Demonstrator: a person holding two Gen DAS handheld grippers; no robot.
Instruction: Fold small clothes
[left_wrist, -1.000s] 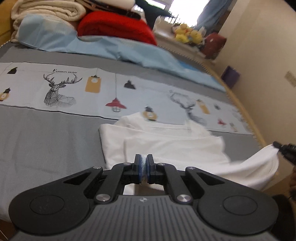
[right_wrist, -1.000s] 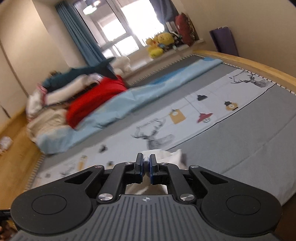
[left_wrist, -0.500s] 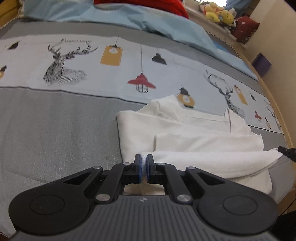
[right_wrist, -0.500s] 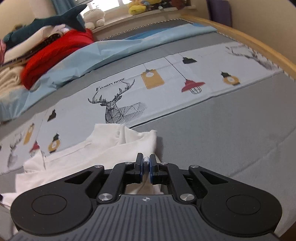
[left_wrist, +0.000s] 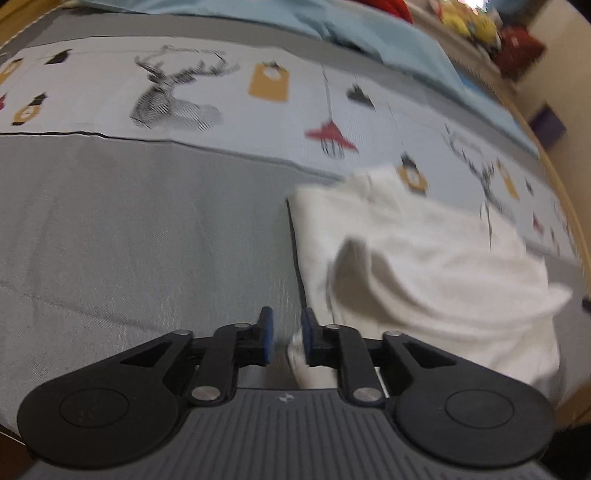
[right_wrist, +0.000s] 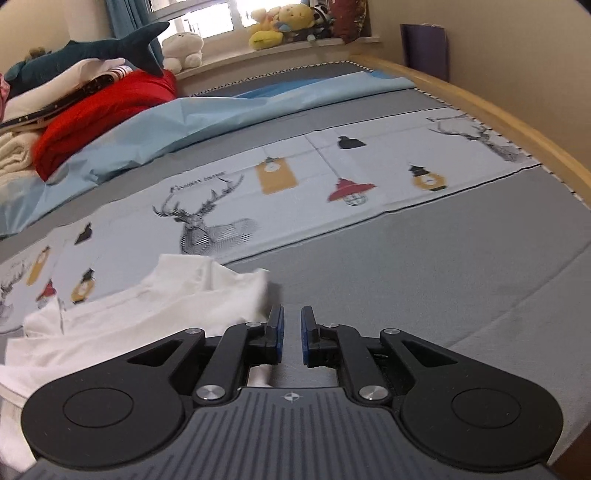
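White garment right of released left tongs; left of released right tongs.

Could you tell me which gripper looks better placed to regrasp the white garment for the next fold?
Probably the left gripper: a bit of the white cotton garment lies by its open jaws. The right gripper, also open, has only grey bedcover between its fingers.

The only lettering is a small line of dark capitals printed on the bedsheet, arched just above the antlers of the deer drawing, toward the far edge of the bed. In the right wrist view it is too small and soft to read; in the left wrist view the same line is blurred.
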